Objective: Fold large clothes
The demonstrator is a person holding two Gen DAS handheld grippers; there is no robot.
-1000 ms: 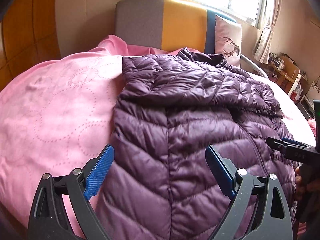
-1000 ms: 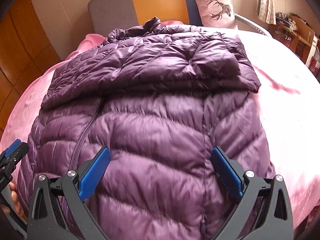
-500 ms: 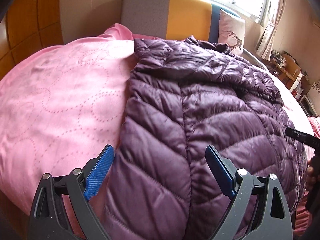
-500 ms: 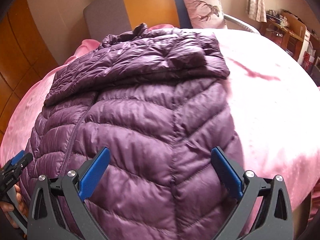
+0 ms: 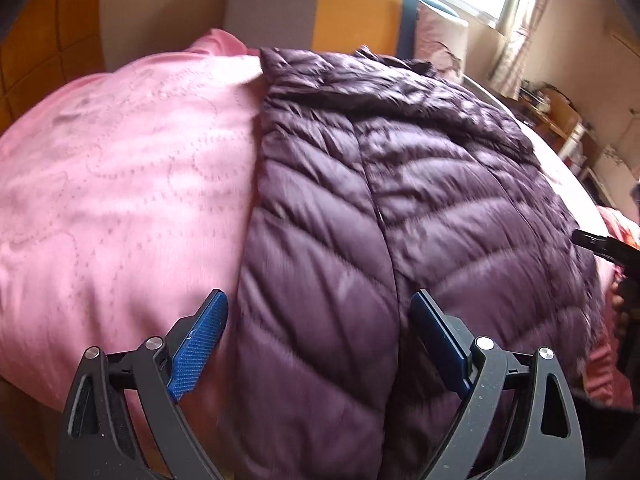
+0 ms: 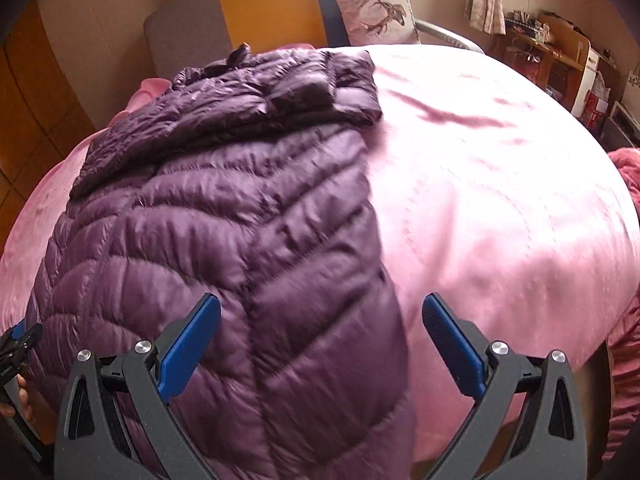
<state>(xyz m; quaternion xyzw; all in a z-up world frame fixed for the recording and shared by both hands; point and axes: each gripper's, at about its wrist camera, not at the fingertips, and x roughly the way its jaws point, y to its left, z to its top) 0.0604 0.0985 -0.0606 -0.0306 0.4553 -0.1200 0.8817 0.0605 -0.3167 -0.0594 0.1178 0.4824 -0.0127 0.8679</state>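
Observation:
A purple quilted down jacket (image 5: 392,208) lies flat on the pink bed cover, with its sleeves folded across the upper part near the headboard. My left gripper (image 5: 318,344) hangs open over the jacket's near left hem corner, its left pad over pink cover. The same jacket (image 6: 224,220) fills the left half of the right wrist view. My right gripper (image 6: 320,344) is open above the jacket's near right hem edge, its right pad over bare cover. Neither gripper holds anything. The other gripper's tip shows at each view's edge.
The pink quilted cover (image 5: 120,168) spreads wide on both sides of the jacket (image 6: 500,200). A grey, yellow and blue headboard (image 5: 320,12) and a deer-print pillow (image 6: 372,4) stand at the far end. Shelves and clutter (image 6: 560,52) line the right wall.
Both grippers have moved apart and down toward the near hem: the left gripper went left to the jacket's left edge, the right gripper went right to its right edge. Both stayed open.

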